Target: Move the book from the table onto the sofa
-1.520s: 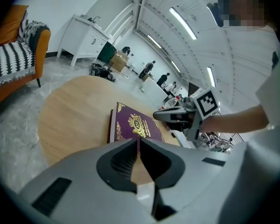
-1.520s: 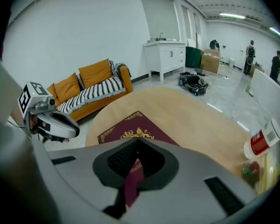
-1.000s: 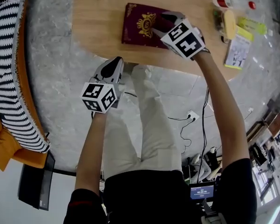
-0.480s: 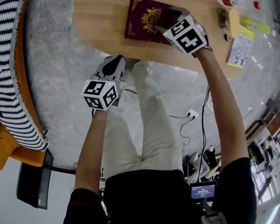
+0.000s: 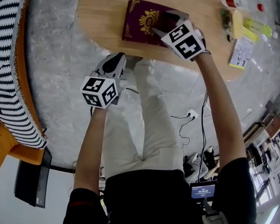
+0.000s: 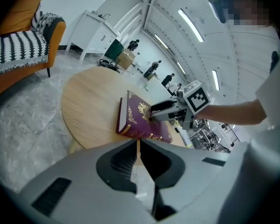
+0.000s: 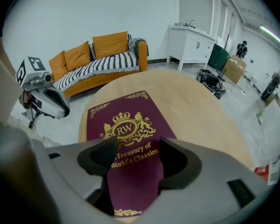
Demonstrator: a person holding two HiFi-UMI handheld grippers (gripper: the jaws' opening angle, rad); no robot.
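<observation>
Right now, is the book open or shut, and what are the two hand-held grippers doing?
book: shut, lying flat on the table, cover up.
right hand-held gripper: open; its jaws have just been opening wide, then easing in slightly; poised over the book, not gripping it.
left hand-held gripper: shut, holding nothing, short of the table's edge.

The book (image 7: 135, 171) bears a gold crest (image 7: 127, 129) on its maroon cover with the letters "RW" at its middle. Just below the crest, two gold lines read "Treasury of World's Classics". Print on the packets (image 5: 242, 50) and bottle (image 5: 235, 1) farther along the table (image 5: 102, 17) is too small to read.
</observation>
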